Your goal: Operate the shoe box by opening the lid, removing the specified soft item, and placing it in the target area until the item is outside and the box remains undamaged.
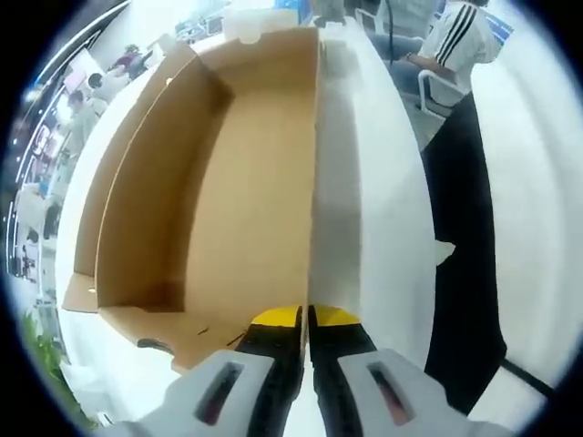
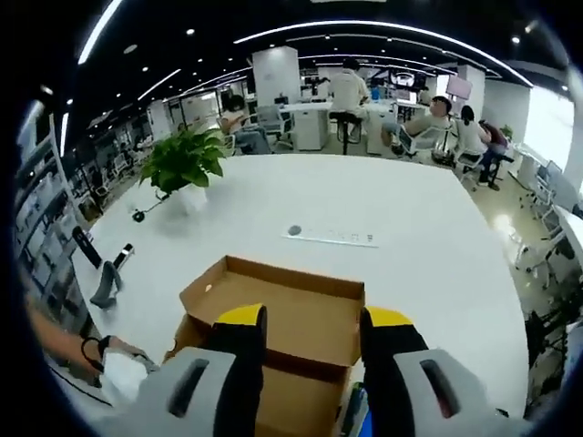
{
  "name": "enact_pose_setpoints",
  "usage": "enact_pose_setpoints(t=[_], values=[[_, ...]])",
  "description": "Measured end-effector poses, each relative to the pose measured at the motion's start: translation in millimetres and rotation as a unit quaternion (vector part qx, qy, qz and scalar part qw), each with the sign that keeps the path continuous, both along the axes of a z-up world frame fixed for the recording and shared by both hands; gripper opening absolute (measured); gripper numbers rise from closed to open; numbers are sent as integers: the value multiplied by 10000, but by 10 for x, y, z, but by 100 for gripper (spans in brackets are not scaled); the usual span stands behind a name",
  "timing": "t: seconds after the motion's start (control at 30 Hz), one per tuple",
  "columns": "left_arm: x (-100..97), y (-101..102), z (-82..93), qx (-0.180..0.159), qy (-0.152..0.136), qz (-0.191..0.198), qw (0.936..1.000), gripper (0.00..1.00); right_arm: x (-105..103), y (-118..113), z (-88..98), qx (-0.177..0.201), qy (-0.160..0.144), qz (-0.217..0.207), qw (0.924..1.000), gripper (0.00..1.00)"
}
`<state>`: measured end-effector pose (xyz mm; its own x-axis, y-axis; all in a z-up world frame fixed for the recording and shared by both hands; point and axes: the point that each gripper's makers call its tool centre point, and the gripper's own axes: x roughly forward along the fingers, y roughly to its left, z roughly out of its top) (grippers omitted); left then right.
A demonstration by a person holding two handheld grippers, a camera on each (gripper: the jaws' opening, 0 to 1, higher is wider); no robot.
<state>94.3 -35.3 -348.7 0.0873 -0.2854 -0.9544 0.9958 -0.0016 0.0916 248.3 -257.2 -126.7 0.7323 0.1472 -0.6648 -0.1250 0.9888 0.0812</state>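
In the left gripper view, the shoe box [image 1: 228,182] lay open on the white table [image 1: 383,182], its brown cardboard floor bare and running from about 6 o'clock up toward 12. A cardboard flap [image 1: 146,330] spread out at roughly 7 o'clock, just beside the left gripper [image 1: 305,319]. That gripper's yellow-tipped black jaws stood pressed together on the thin edge of the box's right-hand wall [image 1: 316,182], which ran straight up from between the tips. At 2 o'clock a person in a white striped top [image 1: 465,41] sat on a chair, and a wide dark band [image 1: 465,255] ran down the table's far side at 3 to 4 o'clock; I could not tell what it was.

In the right gripper view, a potted plant [image 2: 187,159] stood on the table at 10 o'clock, well apart from the box. The box [image 2: 282,314] sat at 6 o'clock with its flaps up and its inside brown and plain. The right gripper [image 2: 310,332] hung above it, jaws spread wide with nothing between them. A flat pale strip [image 2: 332,237] lay on the table near centre, beyond the box. A bit of blue [image 2: 357,414] showed between the right jaw and the box at 5 o'clock, too hidden to name. People [image 2: 428,123] sat at desks at 1 o'clock.
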Motion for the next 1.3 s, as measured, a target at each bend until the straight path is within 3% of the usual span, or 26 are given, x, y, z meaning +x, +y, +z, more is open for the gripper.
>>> enact_pose_setpoints(t=[0.07,0.2,0.37,0.4,0.43,0.47,0.53,0.6,0.67,0.73,0.8,0.97,1.17,1.3], values=[[-1,-14,-7,63,2,-3,10000,2,-16,17,-69,90,283,-120,9995,39],[3,-4,-8,79,9,-2,10000,2,129,-22,-158,-164,319,-119,9993,36],[4,-1,-11,107,-6,40,9999,2,250,-88,-330,81,732,-295,9968,33],[3,0,-9,98,-2,55,9999,2,268,-116,-377,-177,757,-145,9969,28],[2,0,-8,88,-9,59,9999,2,315,-151,-388,-375,644,-59,9972,23],[1,1,-8,82,-23,63,9999,2,415,-229,-376,-545,332,-204,9978,19],[-1,2,-9,81,-39,63,9999,2,397,-248,-454,-552,514,-268,9968,21],[1,2,-11,83,-60,74,9999,2,377,-285,-684,-386,1009,-351,9935,22],[0,2,-7,76,-80,80,9999,3,346,-330,-811,-301,1300,-435,9901,24],[-4,3,-6,63,-121,64,9999,3,388,-418,-891,-478,1287,-452,9895,25],[-4,2,-5,48,-149,63,9999,3,359,-494,-966,-659,1491,-381,9859,25],[1,-3,-4,61,-119,91,9999,3,382,-561,-996,-451,1660,-400,9843,27],[-2,-7,-2,68,-125,90,9999,3,356,-513,-1121,312,1926,-649,9786,28],[-3,-7,-2,68,-121,81,9999,3,358,-567,-1198,262,1966,-698,9776,28]])
